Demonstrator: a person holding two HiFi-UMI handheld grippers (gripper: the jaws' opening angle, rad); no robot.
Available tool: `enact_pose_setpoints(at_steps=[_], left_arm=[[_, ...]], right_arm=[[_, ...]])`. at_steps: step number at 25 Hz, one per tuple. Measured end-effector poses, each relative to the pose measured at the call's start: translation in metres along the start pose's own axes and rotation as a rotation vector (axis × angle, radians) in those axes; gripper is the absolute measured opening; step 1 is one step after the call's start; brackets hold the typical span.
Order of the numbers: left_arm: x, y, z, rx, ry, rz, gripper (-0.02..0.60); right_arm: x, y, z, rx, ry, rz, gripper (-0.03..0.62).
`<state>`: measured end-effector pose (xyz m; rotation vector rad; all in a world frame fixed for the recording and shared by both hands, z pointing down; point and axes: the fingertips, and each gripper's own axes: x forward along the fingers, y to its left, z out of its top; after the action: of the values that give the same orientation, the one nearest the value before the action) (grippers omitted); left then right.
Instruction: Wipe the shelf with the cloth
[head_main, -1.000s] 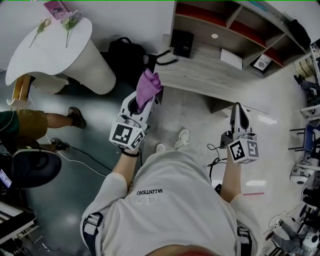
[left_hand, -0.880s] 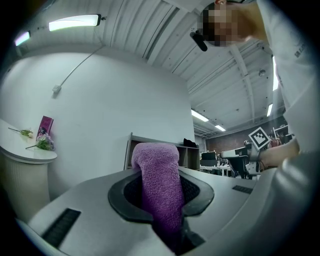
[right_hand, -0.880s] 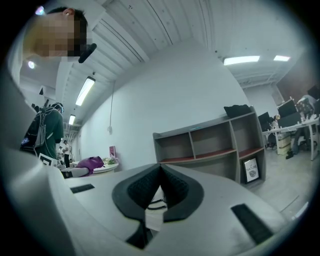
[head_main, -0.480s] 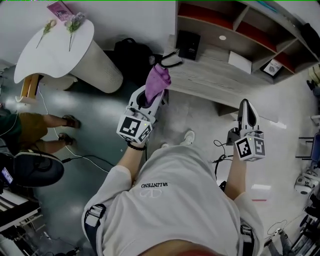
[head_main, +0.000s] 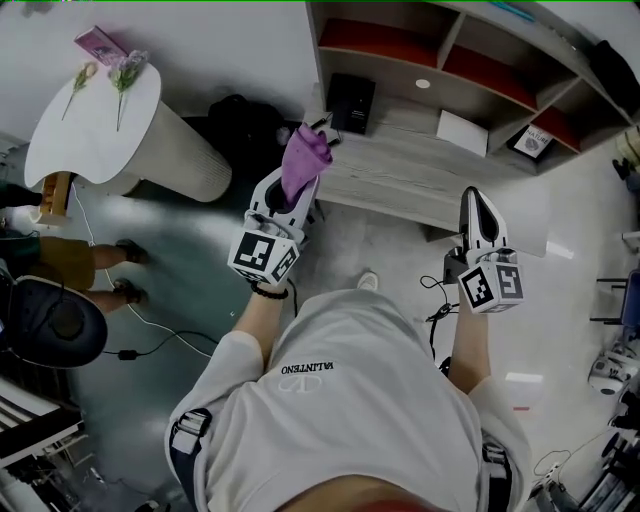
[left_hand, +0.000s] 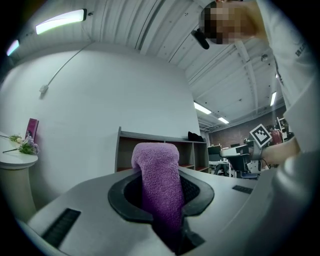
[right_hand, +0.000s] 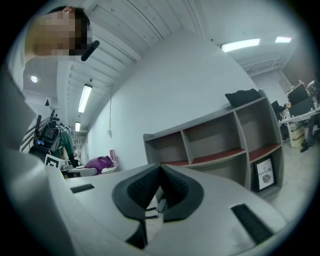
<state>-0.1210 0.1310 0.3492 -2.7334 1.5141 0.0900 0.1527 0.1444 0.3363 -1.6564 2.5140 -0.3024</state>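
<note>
Grey floor (head_main: 170, 250) is lying under your feet, with the shelf (head_main: 420, 170) standing against the white wall ahead of you. Left of it a round white table (head_main: 95, 125) is carrying flowers (head_main: 122, 72), and a black bag (head_main: 240, 125) is sitting on the floor between table and shelf.

You are holding your left hand-held gripper (left_hand: 161, 192) up near the shelf's left end. Its jaws are pinching the purple cloth (head_main: 303, 158), which is sticking up out of them in a bunched fold. In the head view the cloth is overlapping the shelf's left edge, but I cannot tell whether it is touching the wood.

You are holding your right hand-held gripper (right_hand: 160, 172) in front of the shelf's middle, apart from it, with its jaws pressed together on nothing.

On the shelf a black box (head_main: 350, 100) is standing at the left, a white box (head_main: 462, 132) is lying near the middle, and a small framed picture (head_main: 535, 142) is sitting at the right.
</note>
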Motion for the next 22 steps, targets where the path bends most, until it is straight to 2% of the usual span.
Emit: enact_pose_setpoints(at_steps=[8, 15, 22], left_arm=[[0.037, -0.013, -0.005, -0.006, 0.022, 0.069, 0.092], [0.052, -0.015, -0.006, 0.003, 0.056, 0.058, 0.092], [0.072, 0.003, -0.013, -0.009, 0.047, 0.066, 0.092]], right_arm=[[0.016, -0.038, 0.006, 0.010, 0.005, 0.054, -0.002], [0.027, -0.051, 0.000, 0.018, 0.041, 0.064, -0.002], [0.037, -0.061, -0.003, 0.022, 0.034, 0.033, -0.002]])
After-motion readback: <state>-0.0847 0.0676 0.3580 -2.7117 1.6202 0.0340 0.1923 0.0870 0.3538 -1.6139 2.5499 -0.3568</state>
